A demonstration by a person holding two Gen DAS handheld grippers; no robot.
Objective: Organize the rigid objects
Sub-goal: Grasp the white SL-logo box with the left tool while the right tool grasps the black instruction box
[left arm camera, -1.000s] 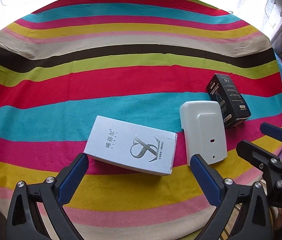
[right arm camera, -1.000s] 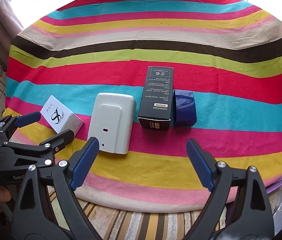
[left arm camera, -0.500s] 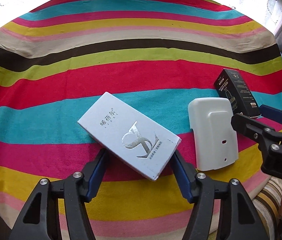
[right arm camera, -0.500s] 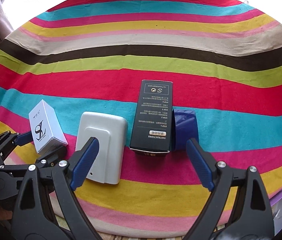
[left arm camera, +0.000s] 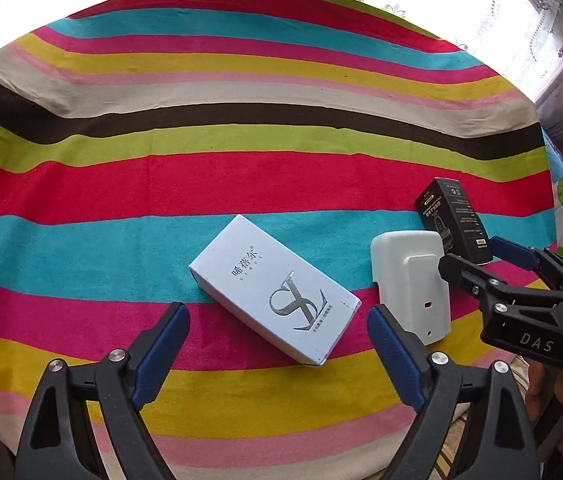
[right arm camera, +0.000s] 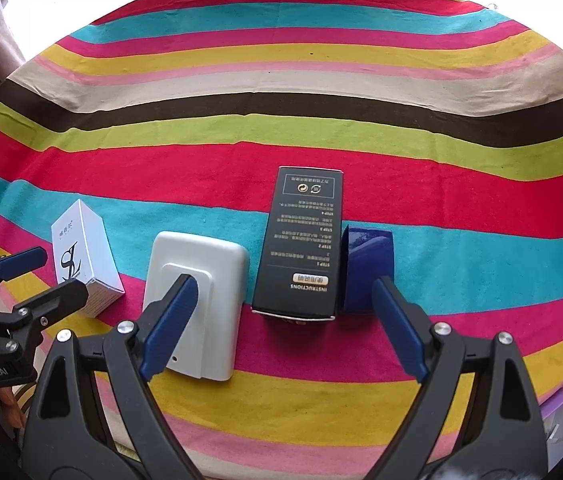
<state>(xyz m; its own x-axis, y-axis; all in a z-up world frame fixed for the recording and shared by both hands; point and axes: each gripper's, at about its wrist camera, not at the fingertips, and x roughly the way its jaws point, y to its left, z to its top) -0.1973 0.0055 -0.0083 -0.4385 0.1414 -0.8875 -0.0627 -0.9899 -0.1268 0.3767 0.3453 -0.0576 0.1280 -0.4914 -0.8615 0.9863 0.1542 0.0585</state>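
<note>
white box (left arm camera: 275,294) with silver SL logo: flat, skewed, left of white plastic housing (right arm camera: 197,304) | housing: flat | black instructions box (right arm camera: 303,246): flat, right of housing | blue box (right arm camera: 367,270): touching black box's right side

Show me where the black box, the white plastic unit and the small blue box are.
black box (right arm camera: 301,248), right wrist view, printed top face.
white plastic unit (right arm camera: 197,300), right wrist view, raised centre.
small blue box (right arm camera: 369,264), right wrist view, glossy top.
</note>
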